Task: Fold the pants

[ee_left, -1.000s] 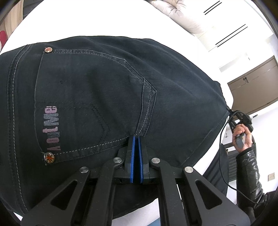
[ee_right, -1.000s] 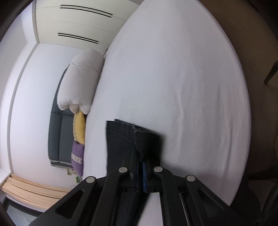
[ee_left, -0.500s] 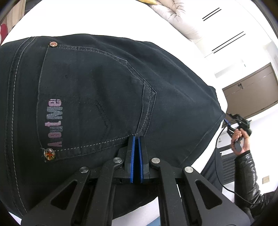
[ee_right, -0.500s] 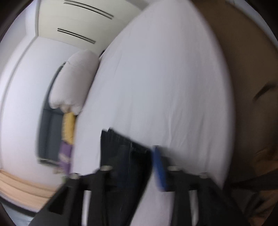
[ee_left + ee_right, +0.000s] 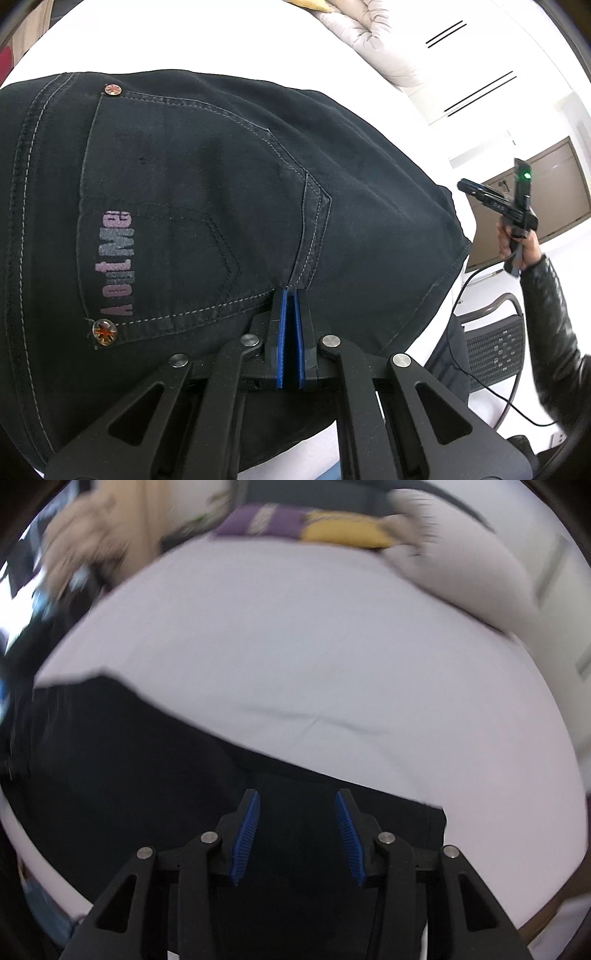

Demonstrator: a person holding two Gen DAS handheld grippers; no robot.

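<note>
A white bed sheet (image 5: 332, 672) covers a big flat bed. At its far edge lie a puffy white quilt (image 5: 480, 572), a yellow cushion (image 5: 347, 535) and a purple cushion (image 5: 258, 520). In the left view a brown door (image 5: 546, 199) shows in the white wall behind.

The pants (image 5: 221, 192) are dark, almost black, and lie flat on the sheet. In the right view they make a long dark strip (image 5: 147, 775) that runs from the left side of the bed down to the lower right, where the cloth ends in a straight edge near the right tongs. In the left view the wide top part of the pants fills the picture. A back pocket (image 5: 177, 229) faces up, with pink letters (image 5: 118, 262) on it and a round metal stud (image 5: 105, 331) at one corner. The cloth gets narrower toward the right.

The left tongs (image 5: 290, 295) have their blue pads pressed together, and the tips sit on the pants at the pocket's corner seam. A fold of dark cloth looks pinched between them.

The right tongs (image 5: 295, 805) have just been opening. The blue pads (image 5: 245, 834) stand apart with nothing pinched between them, and the dark cloth lies below them. In the left view a hand (image 5: 517, 243) in a shiny black sleeve (image 5: 554, 325) holds these tongs up in the air, off past the narrow end of the pants.
</note>
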